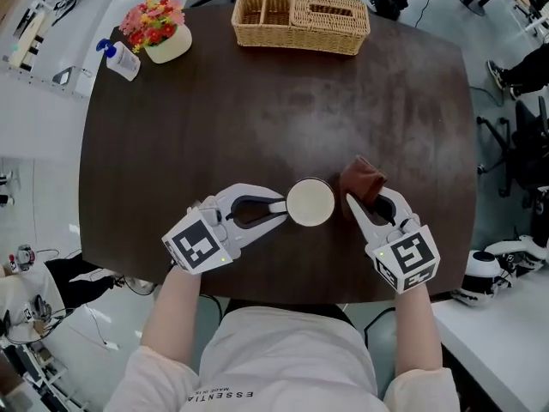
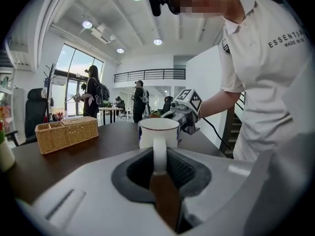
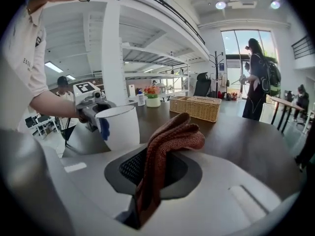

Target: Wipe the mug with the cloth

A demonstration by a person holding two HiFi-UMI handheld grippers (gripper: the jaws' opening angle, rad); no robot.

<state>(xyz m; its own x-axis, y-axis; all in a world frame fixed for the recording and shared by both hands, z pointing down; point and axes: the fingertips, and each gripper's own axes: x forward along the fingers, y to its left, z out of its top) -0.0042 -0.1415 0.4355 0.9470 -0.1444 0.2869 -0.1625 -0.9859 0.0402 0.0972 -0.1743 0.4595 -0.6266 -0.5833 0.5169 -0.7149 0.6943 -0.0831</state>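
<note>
Coarse, matt knitted cloth (image 3: 170, 136) in the smooth plastic right gripper (image 3: 155, 168); glossy smooth mug (image 3: 120, 127) to its left; woven wicker basket (image 3: 199, 107) beyond.

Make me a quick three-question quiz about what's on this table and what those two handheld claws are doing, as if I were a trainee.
1. True or false: the left claw is shut on the handle of the white mug.
2. What does the right claw hold? A) a sponge B) a brown cloth C) a spoon
3. Fill in: at the far edge of the table stands a ____ basket.
Key: 1 true; 2 B; 3 wicker.
</note>
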